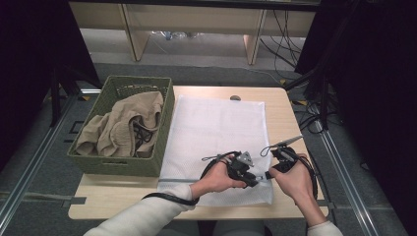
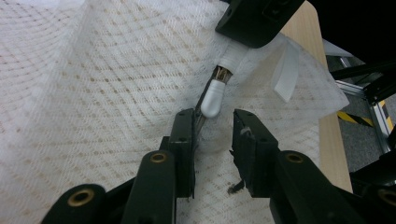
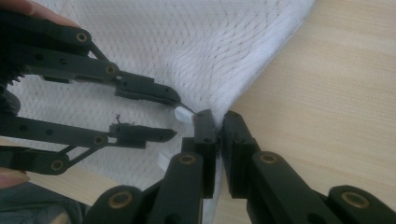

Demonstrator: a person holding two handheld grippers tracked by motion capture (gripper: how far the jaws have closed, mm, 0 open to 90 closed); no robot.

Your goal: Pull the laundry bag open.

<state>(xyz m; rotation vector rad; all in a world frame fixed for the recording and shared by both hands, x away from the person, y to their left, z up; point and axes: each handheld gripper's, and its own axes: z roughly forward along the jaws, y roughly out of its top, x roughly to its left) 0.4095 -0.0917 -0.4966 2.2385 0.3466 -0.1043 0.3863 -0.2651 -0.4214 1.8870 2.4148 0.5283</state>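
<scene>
One mesh laundry bag (image 1: 216, 132) lay on surface (image 1: 290, 118); one basket (image 1: 105, 164) at left. Right tool (image 3: 218, 125) clamped bag corner; left tool (image 2: 215, 128) half open around one zipper pull (image 2: 211, 99), not gripping.

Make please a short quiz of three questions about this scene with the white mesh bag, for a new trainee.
1. True or false: the right gripper is shut on the edge of the white mesh bag.
2. Which part lies between the jaws of the left gripper? A) the white zipper pull; B) the beige garment; C) a cable.
3. In what does the beige garment lie?

Key
1. True: in the right gripper view its jaws stand closed with the mesh fabric pinched between them.
2. A: the jaws stand either side of the pull, with a gap on one side, not yet pressing it.
3. In the green basket, beside the bag at the table's left.
</scene>
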